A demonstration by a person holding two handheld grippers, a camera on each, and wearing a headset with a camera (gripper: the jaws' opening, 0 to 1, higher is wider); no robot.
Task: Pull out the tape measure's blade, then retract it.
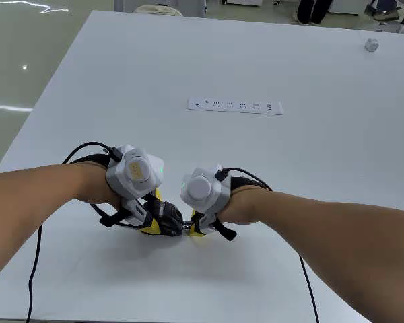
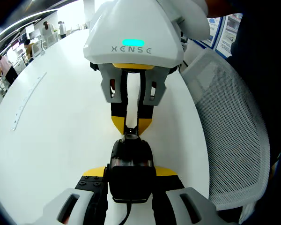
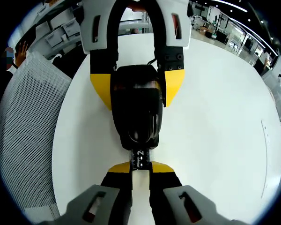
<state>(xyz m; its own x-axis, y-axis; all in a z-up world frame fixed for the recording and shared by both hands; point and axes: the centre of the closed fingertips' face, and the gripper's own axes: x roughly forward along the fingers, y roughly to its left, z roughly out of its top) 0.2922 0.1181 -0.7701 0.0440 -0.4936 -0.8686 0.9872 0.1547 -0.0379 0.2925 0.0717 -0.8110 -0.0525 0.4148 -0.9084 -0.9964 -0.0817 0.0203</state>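
Left tool (image 2: pixel 131 174) around tape measure (image 2: pixel 130 154)

Right hand-held gripper (image 2: pixel 131 125) "XENSE"; blade (image 3: pixel 140 161) "2"

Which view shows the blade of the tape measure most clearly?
The right gripper view: the short blade, numbers readable, runs from the black case into the right tongs. The left gripper view shows a sliver past the case; the head view, almost nothing.

Bright even light, glare on glossy floor (image 1: pixel 13 67), fisheye-warped edges
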